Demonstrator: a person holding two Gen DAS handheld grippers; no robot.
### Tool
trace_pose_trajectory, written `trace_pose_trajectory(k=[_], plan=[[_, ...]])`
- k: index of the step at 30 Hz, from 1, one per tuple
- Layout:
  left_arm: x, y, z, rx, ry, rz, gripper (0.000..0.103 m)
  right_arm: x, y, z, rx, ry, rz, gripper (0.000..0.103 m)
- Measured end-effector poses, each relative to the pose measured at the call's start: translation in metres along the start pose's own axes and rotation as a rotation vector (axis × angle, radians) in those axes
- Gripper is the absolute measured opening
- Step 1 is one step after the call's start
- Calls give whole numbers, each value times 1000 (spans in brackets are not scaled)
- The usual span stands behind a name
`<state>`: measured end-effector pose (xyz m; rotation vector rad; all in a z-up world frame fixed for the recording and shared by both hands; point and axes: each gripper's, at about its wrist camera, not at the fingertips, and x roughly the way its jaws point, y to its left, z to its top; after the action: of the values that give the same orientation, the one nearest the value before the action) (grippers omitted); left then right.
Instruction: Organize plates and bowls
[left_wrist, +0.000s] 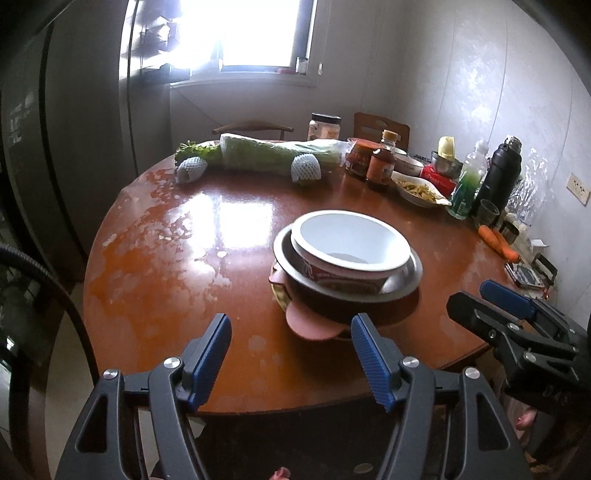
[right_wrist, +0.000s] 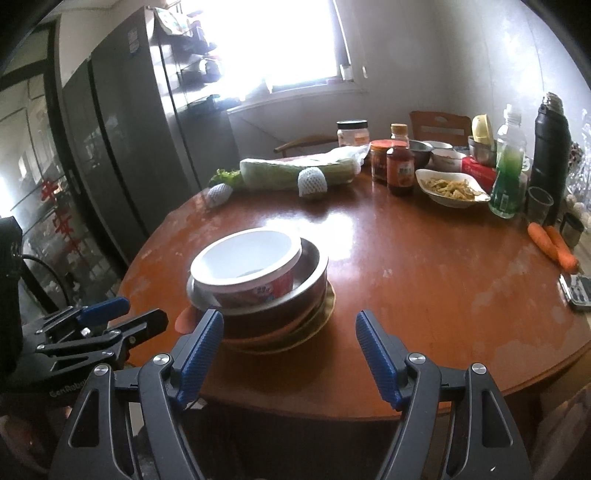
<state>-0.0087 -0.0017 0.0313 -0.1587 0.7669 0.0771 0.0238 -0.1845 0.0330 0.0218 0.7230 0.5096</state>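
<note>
Partial embossed brand "GenRobot" on left gripper (right_wrist: 122, 317) body; labels on white bowl (right_wrist: 245, 264), sauce bottle (right_wrist: 400, 170) unreadable.

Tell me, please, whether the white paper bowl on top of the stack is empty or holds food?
Empty: the white paper bowl sits upright in the steel bowl, and its bare white interior shows in both views.

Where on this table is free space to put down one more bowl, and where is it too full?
Free: the glossy patch between the stacked bowls and the cabbage, and the stretch between the stack and the carrots. Crowded: the far right edge, around the sauce bottle, food dish and black flask.
</note>
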Motion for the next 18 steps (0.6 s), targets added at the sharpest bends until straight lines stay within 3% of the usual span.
trace_pose_trajectory(k=[18], plan=[[-3,0,-14,-15,8,-8,67,-4,9,-26,21,9,-45,76]])
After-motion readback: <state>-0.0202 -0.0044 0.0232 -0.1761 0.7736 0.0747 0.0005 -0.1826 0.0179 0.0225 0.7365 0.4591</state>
